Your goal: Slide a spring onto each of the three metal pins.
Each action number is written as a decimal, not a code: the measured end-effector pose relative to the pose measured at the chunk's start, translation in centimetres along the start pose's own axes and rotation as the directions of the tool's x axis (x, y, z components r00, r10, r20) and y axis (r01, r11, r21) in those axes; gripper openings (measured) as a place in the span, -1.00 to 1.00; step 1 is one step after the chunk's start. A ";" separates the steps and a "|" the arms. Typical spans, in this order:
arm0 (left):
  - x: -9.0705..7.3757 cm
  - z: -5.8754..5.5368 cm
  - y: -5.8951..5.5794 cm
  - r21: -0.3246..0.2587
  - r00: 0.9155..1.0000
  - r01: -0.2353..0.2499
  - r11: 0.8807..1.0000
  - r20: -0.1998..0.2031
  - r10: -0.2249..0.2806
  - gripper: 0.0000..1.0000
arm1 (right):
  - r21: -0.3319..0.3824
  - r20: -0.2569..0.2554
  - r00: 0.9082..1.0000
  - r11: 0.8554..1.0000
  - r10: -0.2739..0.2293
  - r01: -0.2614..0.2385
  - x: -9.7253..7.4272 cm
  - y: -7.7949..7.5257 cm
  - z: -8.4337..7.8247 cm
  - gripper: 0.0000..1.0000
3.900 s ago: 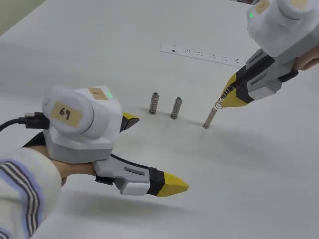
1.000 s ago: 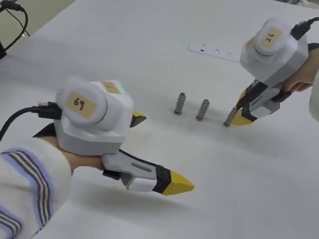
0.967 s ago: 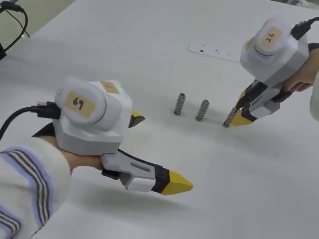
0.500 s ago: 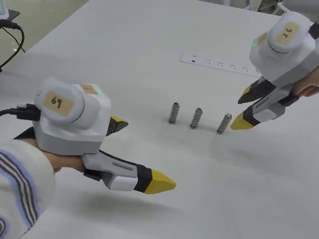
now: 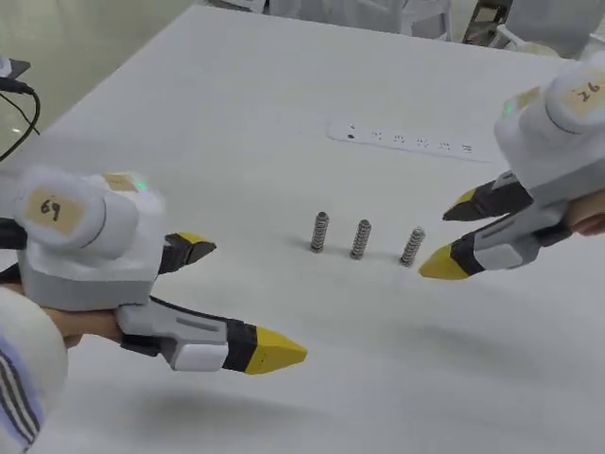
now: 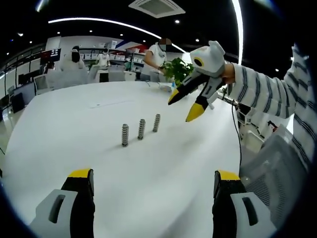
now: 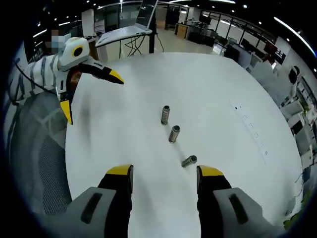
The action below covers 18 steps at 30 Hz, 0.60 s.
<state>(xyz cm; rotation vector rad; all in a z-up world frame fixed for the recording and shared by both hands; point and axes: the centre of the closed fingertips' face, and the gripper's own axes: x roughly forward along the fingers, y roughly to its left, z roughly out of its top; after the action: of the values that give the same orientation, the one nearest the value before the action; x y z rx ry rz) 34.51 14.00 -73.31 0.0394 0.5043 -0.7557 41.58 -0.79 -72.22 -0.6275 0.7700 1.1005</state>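
3 grey coiled metal springs stand in a short row near the middle of a plain white surface (image 5: 236, 113). Each is sleeved over a small upright metal pin, and the pins are almost wholly hidden inside the coils. In the head view the row runs from the first spring (image 5: 320, 232), through the middle spring (image 5: 361, 239), to the third spring (image 5: 412, 246), which seems to lean a little.

The right hand-held gripper (image 5: 435, 244) hovers just beside the third spring without touching it. Its yellow-tipped jaws are apart and hold nothing. The left hand-held gripper (image 5: 258, 301) hangs nearer the person, well apart from the row. Its jaws are also spread wide and empty. Beyond the row a long white power strip (image 5: 411, 145) lies flat on the surface.

We judge the loading itself done, with 3 springs on 3 pins, so what is left is to check them and get clear. To do that well, we would lift the right hand-held gripper up and away with its jaws open. Sweeping it sideways past the leaning coil could tip the coil or drag it off. We would also look along the row, as in the left gripper view, to confirm that each spring sits fully down to the surface.
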 end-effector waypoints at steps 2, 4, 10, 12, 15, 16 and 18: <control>-0.1 0.0 -0.1 -0.018 1.000 0.007 1.000 -0.002 -0.007 0.97 | 0.023 0.049 0.999 1.000 -0.019 0.018 -0.2 0.3 0.1 0.20; -0.2 -0.1 0.2 -0.020 1.000 -0.009 1.000 -0.001 0.009 0.97 | 0.044 0.088 0.995 0.998 -0.039 0.035 -0.5 0.5 0.1 0.35; -0.9 -0.9 0.7 -0.050 1.000 -0.027 0.998 -0.009 0.027 0.97 | 0.125 0.175 0.983 0.991 -0.063 0.041 -1.2 1.3 -0.6 0.65; -1.2 -0.9 0.9 -0.063 1.000 -0.029 0.998 -0.002 0.029 0.97 | 0.141 0.195 0.978 0.989 -0.068 0.041 -1.4 1.6 -0.8 0.72; -1.7 -0.5 1.6 -0.003 0.998 -0.057 0.998 0.021 0.057 0.97 | 0.155 0.243 0.967 0.987 -0.078 0.040 -1.5 2.4 -0.6 0.77; -1.8 -0.6 1.5 -0.008 0.998 -0.055 0.998 0.020 0.056 0.97 | 0.161 0.257 0.963 0.986 -0.077 0.036 -1.5 2.7 -0.6 0.77; -2.2 -0.5 1.8 -0.024 0.998 -0.053 0.998 0.024 0.054 0.97 | 0.171 0.279 0.957 0.985 -0.078 0.031 -1.5 3.4 -0.6 0.82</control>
<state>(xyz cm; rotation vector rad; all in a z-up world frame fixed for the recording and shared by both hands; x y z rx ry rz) 34.11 16.84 -73.01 0.0221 0.4865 -0.6970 37.87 -0.91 -71.56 -0.3379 0.5825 1.0365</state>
